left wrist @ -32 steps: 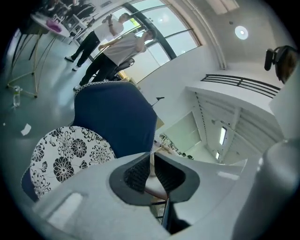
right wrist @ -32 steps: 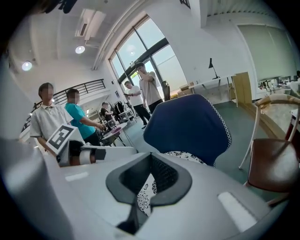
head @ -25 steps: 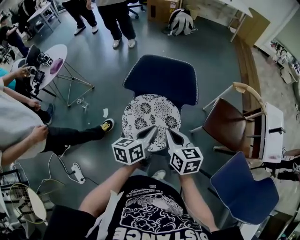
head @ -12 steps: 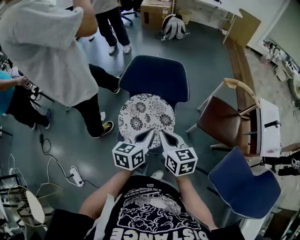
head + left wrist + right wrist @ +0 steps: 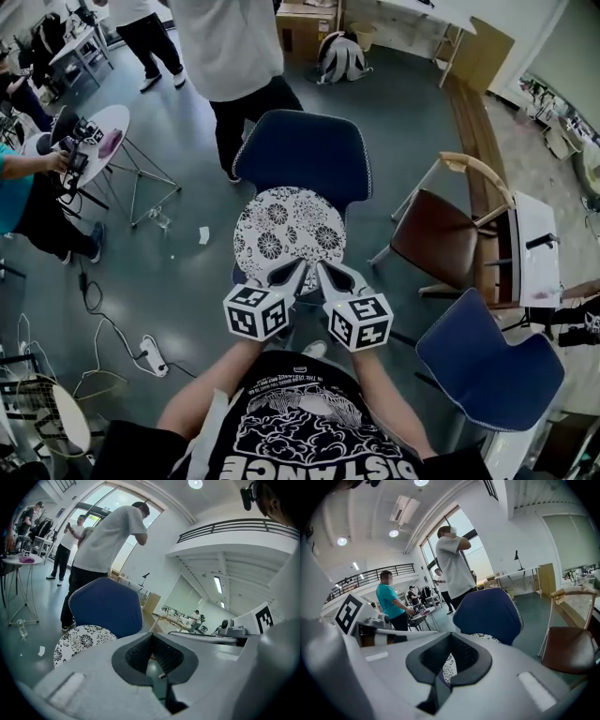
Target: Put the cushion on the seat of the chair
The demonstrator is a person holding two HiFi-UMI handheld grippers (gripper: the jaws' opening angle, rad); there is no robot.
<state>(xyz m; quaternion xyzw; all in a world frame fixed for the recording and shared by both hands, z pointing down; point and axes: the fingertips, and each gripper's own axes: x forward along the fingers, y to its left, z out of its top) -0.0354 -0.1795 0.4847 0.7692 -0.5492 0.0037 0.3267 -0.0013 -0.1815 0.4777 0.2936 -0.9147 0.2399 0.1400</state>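
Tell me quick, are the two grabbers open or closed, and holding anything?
Left gripper: closed, tips together, nothing between them.
Right gripper: closed, empty; the cushion only shows through the gap behind it.

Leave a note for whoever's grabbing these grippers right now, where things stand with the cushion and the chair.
The left gripper is shut and empty, at the cushion's near edge.
The right gripper looks shut on that edge; floral fabric shows between its jaws.
The cushion lies flat on the seat of the blue chair, in front of the backrest.
Done: cushion on seat.
Left: open the right gripper, pull both back.
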